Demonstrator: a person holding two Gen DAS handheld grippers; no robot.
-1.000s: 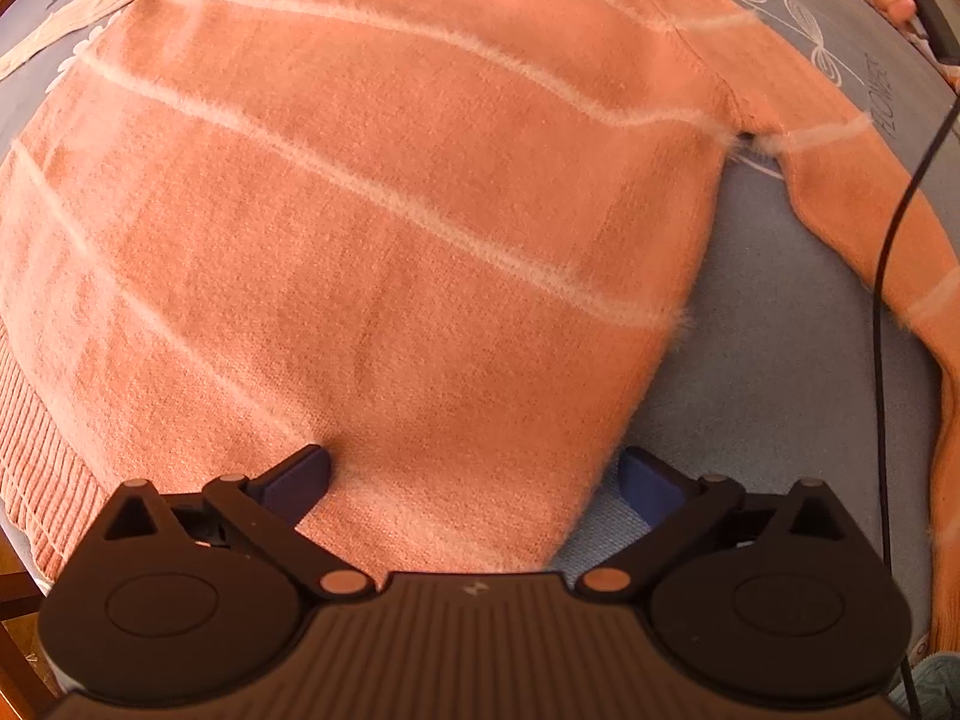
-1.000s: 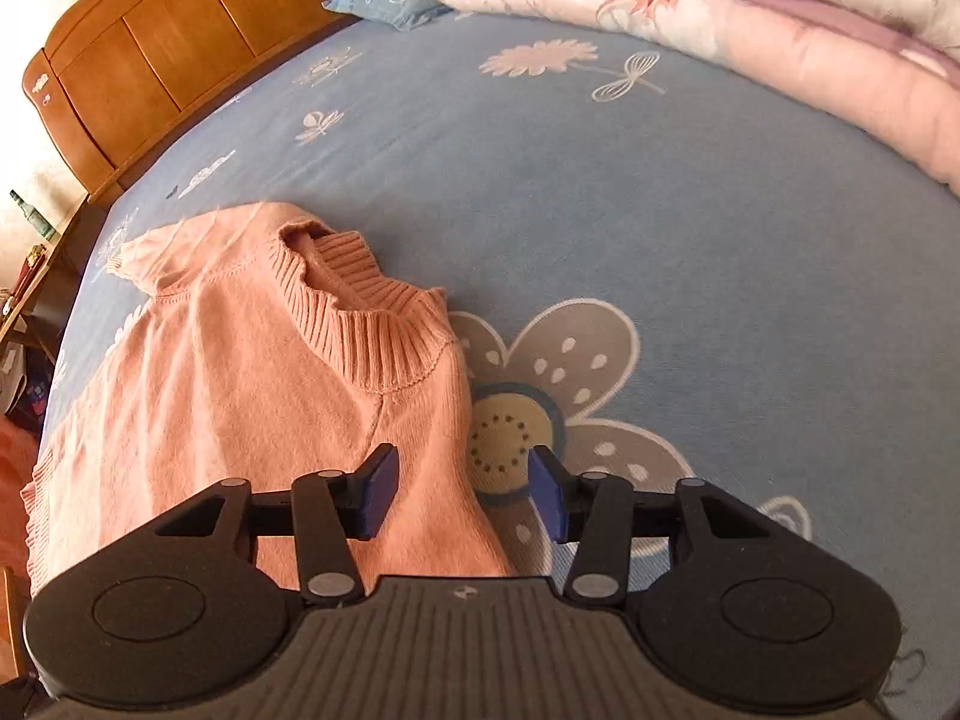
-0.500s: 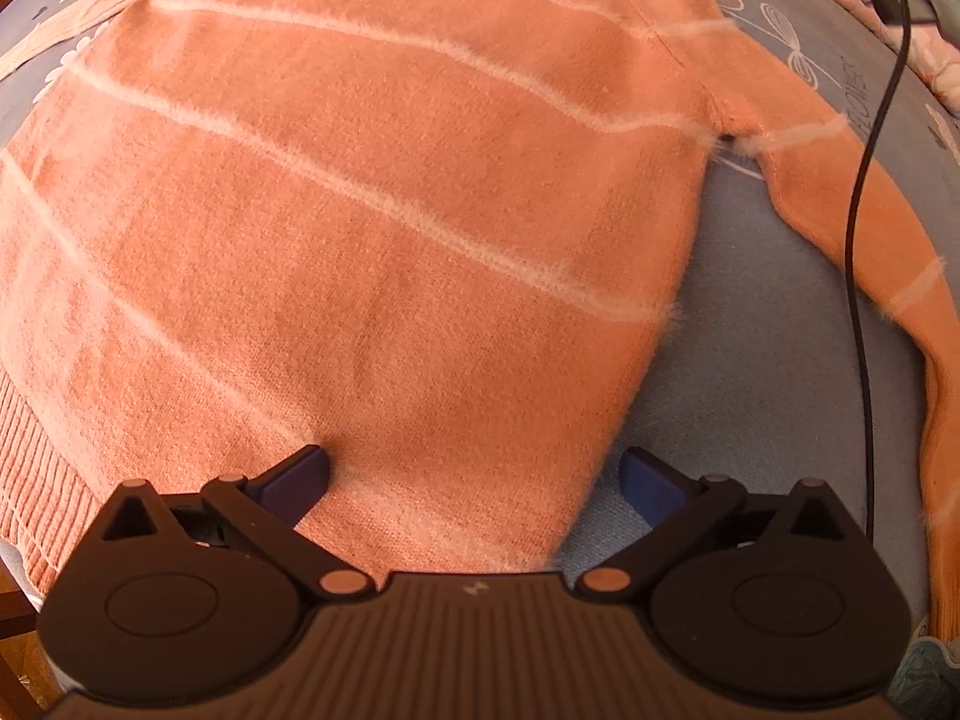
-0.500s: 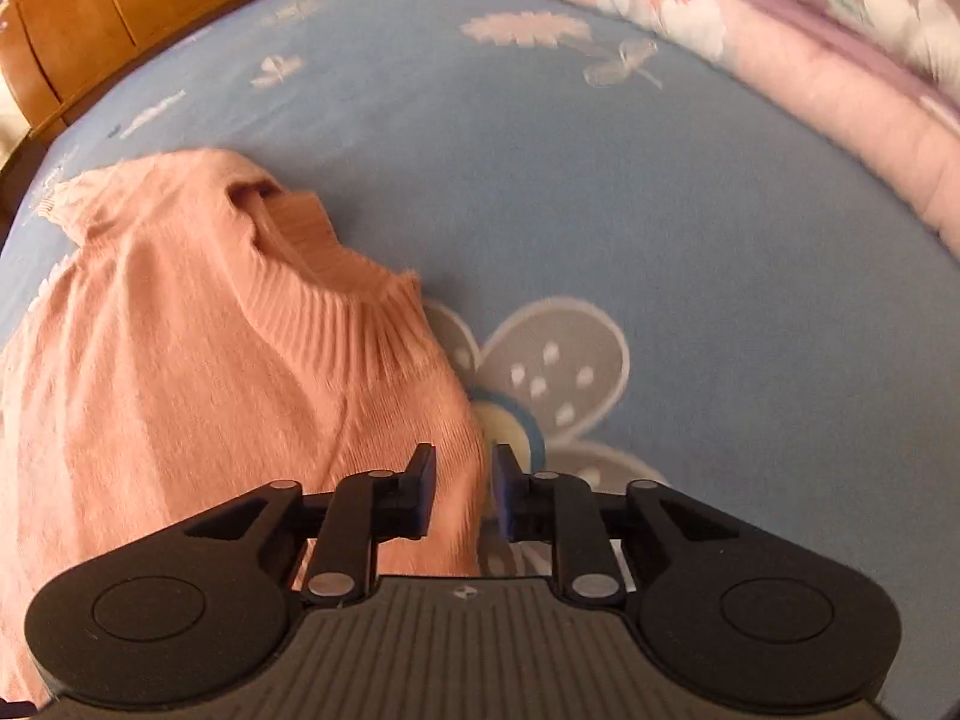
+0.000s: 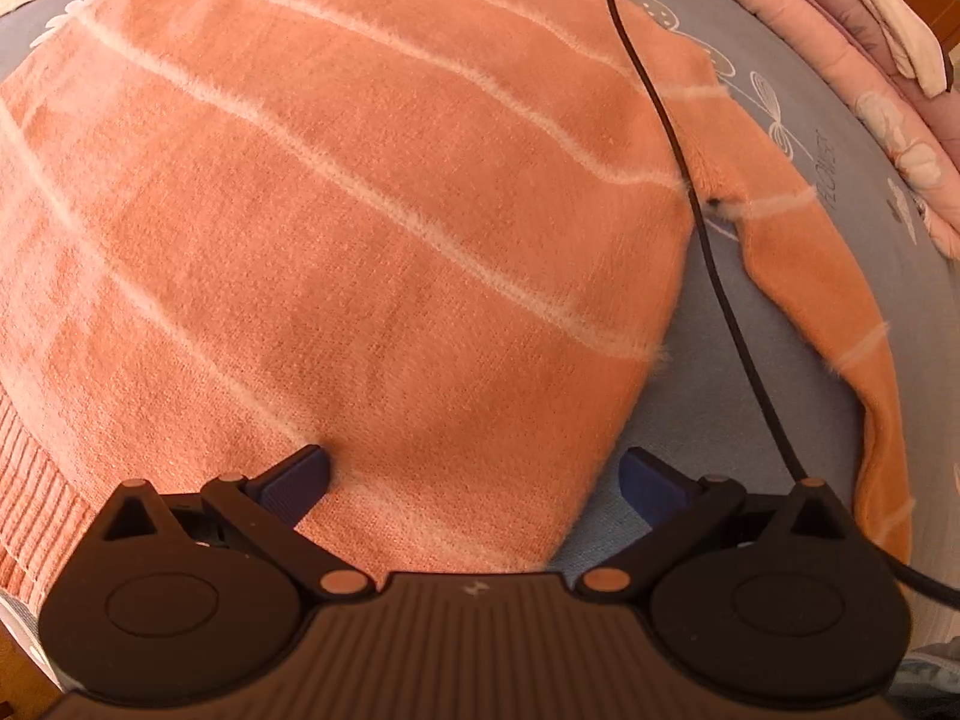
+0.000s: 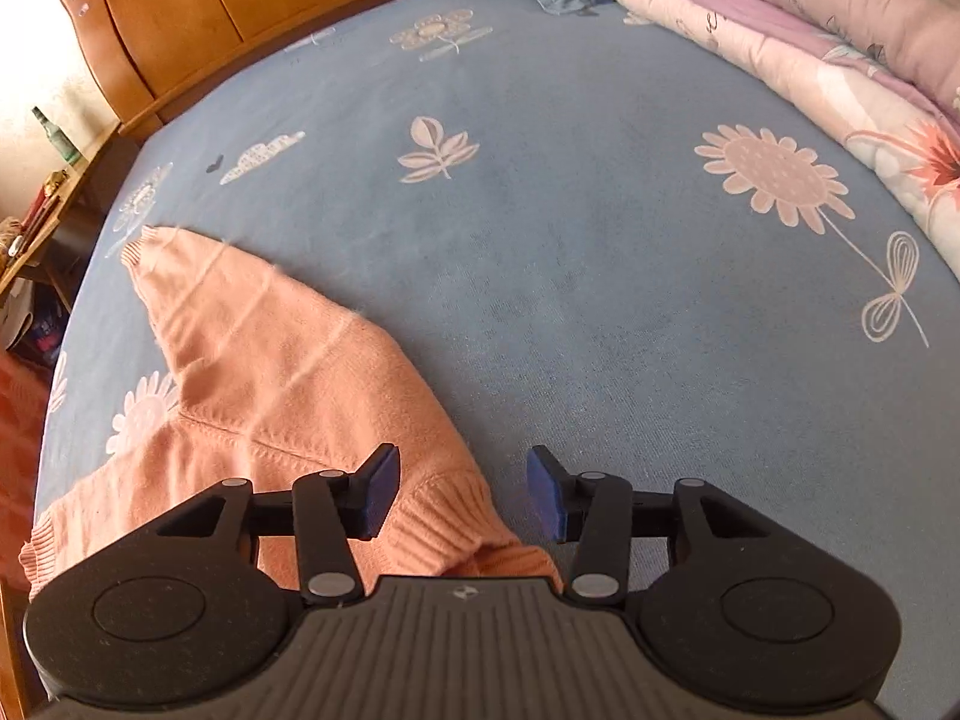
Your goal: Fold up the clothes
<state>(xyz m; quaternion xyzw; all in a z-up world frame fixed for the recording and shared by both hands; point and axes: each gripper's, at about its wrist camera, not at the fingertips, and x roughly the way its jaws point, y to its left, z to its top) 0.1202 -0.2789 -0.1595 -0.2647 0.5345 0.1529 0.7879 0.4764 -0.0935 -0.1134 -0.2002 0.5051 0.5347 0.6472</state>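
Sweater (image 5: pixel 372 228) spread flat on the blue flowered bed sheet (image 6: pixel 600 276), orange knit crossed by thin pale stripes, as you work both sets of tongs over it. Your left tongs (image 5: pixel 474 480) hang wide apart above the lower body, one pad over the knit, the other over bare sheet past the side edge, gripping nothing. Your right tongs (image 6: pixel 462 492) are opening at half spread over the ribbed band (image 6: pixel 444 534) at the sweater's edge; the rib lies between the pads but neither presses on it.

To fold well, judge your grab points before closing: take the fabric close to the edge, both layers together, so the fold line runs straight along a stripe. The near sleeve (image 5: pixel 810 276) trails off to the side in the left view, apart from the body, and probably wants laying across the body first. Watch the black cable (image 5: pixel 714 276) that crosses the sweater; it could snag the knit or drag a fold askew.

The knit looks soft and fuzzy, with ribbed hem (image 5: pixel 30 480) and cuff (image 6: pixel 141 246). It lies mostly smooth, well clear of the pink quilt (image 6: pixel 810 30) along the bed's far side.
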